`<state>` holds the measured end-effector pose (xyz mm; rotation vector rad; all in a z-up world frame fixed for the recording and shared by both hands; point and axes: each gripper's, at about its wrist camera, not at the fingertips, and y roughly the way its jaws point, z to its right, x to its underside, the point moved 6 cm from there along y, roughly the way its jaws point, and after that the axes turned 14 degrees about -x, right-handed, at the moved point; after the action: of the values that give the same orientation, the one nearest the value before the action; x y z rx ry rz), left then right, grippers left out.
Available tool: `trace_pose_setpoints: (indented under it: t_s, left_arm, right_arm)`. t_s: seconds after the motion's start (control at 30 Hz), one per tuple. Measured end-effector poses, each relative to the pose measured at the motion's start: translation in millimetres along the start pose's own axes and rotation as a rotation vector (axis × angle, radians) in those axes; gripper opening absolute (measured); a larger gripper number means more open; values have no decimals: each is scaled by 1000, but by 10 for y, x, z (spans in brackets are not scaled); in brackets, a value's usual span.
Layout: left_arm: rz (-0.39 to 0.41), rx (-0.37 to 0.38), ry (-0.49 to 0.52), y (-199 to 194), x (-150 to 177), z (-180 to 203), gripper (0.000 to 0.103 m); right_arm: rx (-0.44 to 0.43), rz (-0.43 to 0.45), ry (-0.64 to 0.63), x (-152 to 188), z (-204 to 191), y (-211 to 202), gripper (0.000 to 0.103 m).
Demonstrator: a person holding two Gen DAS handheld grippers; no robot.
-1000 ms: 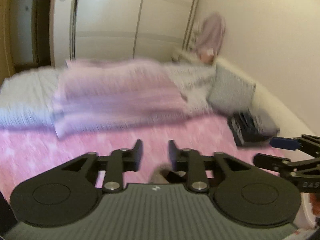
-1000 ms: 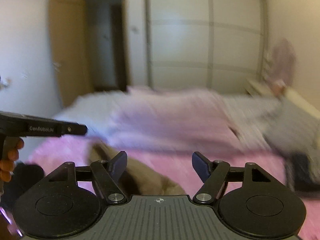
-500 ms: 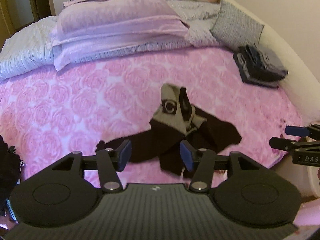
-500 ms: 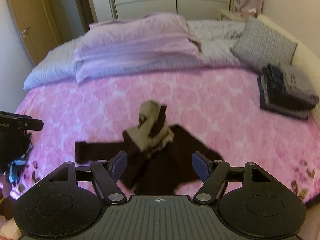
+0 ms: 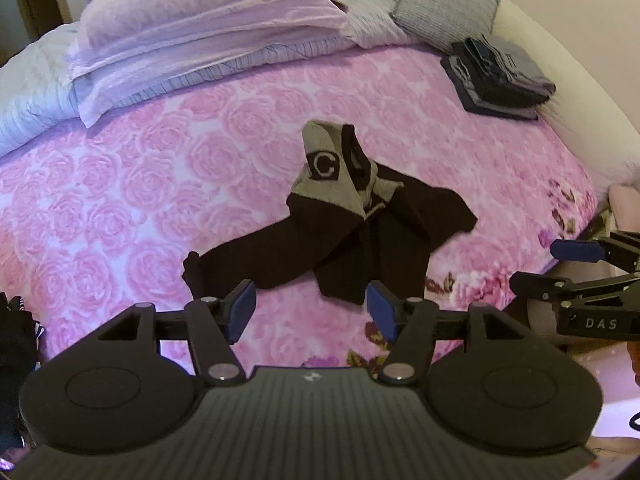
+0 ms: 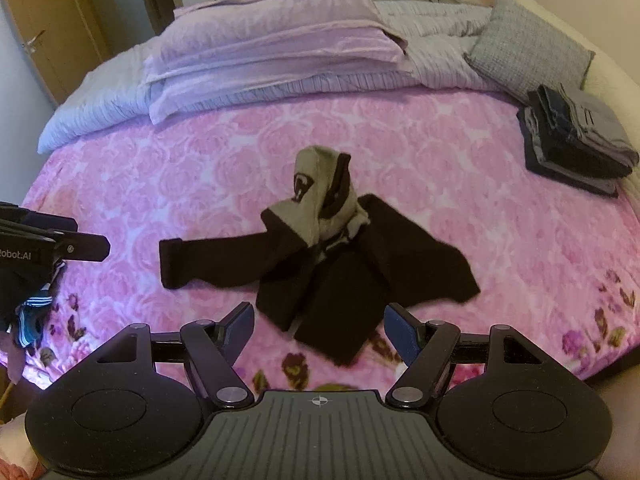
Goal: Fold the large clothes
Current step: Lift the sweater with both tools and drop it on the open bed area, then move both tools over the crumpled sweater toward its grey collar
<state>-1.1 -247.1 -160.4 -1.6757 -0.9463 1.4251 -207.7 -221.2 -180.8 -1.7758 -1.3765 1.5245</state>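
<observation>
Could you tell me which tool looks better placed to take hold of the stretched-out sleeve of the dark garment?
Left, probably. The left tool, open and empty, hovers nearest the sleeve of the crumpled garment; the right tool sits over the hem.

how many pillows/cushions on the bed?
2 visible: lilac pillow at the head of the bed, grey knitted cushion on its right. More may hide beneath the folded lilac bedding.

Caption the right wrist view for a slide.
Open right gripper above a crumpled dark brown sweater on the pink floral bedspread.
</observation>
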Motion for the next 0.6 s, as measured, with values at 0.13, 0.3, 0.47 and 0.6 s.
trace_pose_setpoints:
  t_s: [0.13,0.3,0.47,0.6]
  left_arm:
    - [-18,4,17,101,111,-20,58]
    - [-33,5,32,142,168,-11,58]
    - [-26,-3,26,152,102,64,59]
    - [-36,-20,-2,196,57,169,59]
  right_arm:
    - [15,-23,21,173,-72,104,69]
    - [8,-29,45,219,-112,154,69]
    - [6,-20,27,129,-46,144,69]
    - [-10,-31,7,45,95,174,69]
